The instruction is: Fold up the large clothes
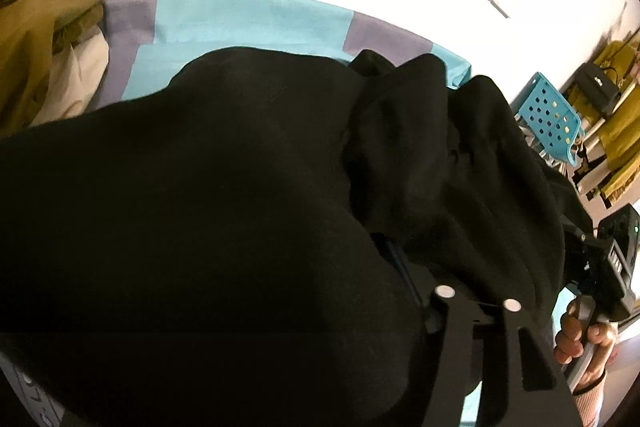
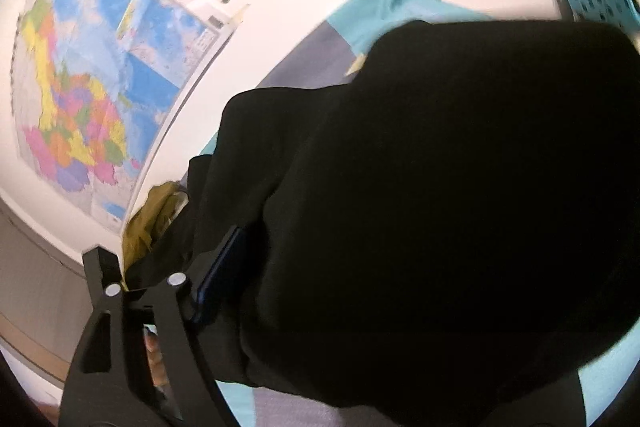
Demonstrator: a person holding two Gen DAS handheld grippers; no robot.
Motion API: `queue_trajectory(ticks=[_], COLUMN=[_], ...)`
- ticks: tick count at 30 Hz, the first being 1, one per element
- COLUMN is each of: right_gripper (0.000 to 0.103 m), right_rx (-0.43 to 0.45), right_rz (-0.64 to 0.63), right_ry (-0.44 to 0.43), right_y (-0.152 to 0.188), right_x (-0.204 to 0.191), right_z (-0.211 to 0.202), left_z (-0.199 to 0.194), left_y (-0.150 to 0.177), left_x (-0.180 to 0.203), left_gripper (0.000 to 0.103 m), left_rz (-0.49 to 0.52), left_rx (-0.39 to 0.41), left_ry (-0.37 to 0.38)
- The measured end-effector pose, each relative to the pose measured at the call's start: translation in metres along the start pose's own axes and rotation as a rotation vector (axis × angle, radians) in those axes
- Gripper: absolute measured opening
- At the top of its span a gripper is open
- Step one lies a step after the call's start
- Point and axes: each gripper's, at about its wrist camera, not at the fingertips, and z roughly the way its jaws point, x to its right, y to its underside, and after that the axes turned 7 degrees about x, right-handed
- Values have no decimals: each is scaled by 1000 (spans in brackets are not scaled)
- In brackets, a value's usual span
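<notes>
Black, heavy cloth garment (image 1: pixel 224 211) hangs bunched above the teal and grey sheeted bed (image 1: pixel 248 23), pinched in both the left gripper (image 1: pixel 404 275) and right gripper (image 2: pixel 160 263); a perforated blue plastic basket (image 1: pixel 550 119) stands beyond.

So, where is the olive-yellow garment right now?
The olive-yellow garment lies bunched at the far left of the left wrist view, on the teal and grey sheet against the white wall, beside the black garment.
</notes>
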Motion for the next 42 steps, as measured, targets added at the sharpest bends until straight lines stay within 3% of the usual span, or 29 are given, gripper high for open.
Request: queue_trajectory(ticks=[7,9,12,14,18,20,21,23,25,27,36,42], right_gripper=[86,75,54,50,58,52,41,33,30,29,27,27], right_rx=[5,6,1,-2,3,0,-3,-18,-12,6,93,154], right_rz=[-63,-80,-70,-61,-55,-52,-48,-53,-60,-66,-241,-356], right_ry=[43,53,51,35,25,36,29,-1,-37,-78,-209,-340], right_y=[-3,-4,-5,-5,-3,-5,-5,-8,-13,-21,-67,-96], right_x=[-12,-14,-10,-7,-10,-13,-15,-21,-31,-43,-157,-251], right_z=[20,26,28,28,32,35,36,34,26,15,-17,-5], left_z=[7,9,9,9,11,11,11,6,-3,-14,-106,-189], left_y=[-2,-3,-5,-5,-6,-8,-9,-11,-17,-24,-94,-142], left_x=[9,10,11,11,11,10,10,9,9,10,18,-8], left_gripper=[73,73,65,62,67,66,61,49,38,34,32,32], left_rz=[29,29,29,38,48,35,34,22,24,34,133,155], left_rx=[24,32,41,45,39,33,28,32,48,66,232,413], left_ry=[-16,-26,-49,-59,-47,-49,-54,-48,-41,-30,22,-38])
